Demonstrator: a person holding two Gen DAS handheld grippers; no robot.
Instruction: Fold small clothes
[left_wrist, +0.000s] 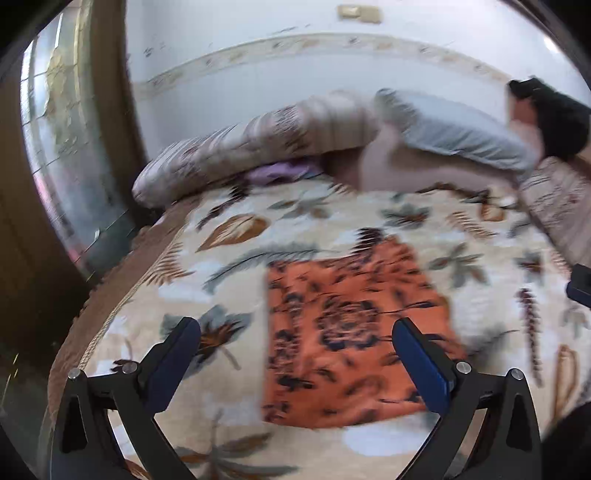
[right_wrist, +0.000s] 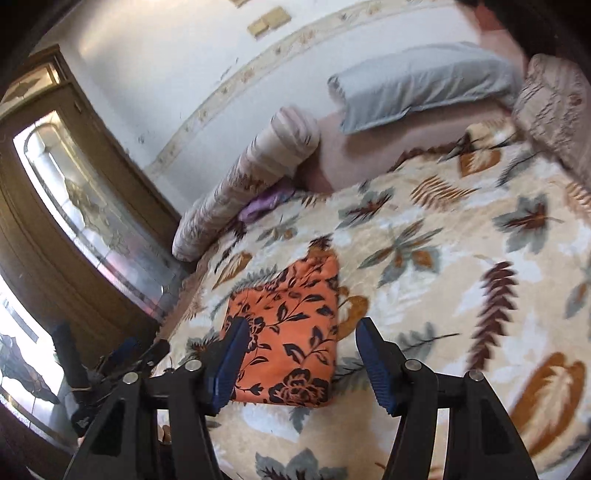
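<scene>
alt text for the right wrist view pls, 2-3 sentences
A folded orange garment with a dark floral print lies flat on a leaf-patterned bedspread, just ahead of the right hand-held gripper, whose blue-padded jaws stand open and hold nothing. Behind it, a grey pillow and a rolled striped quilt lie near the wall, with a wooden mirrored wardrobe at left.

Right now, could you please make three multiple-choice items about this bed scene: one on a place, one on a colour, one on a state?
1. Where does the folded cloth lie?
A. on the blanket
B. on the grey pillow
C. on the floor

2. What is the cloth's ground colour?
A. green
B. orange
C. white

3. How is the left tool?
A. shut on the cloth
B. open, empty
C. shut on the pillow

Answers: 1 A, it lies flat on the leaf-patterned blanket. 2 B, orange with dark flowers. 3 B, its jaws stand wide apart with nothing gripped.
</scene>
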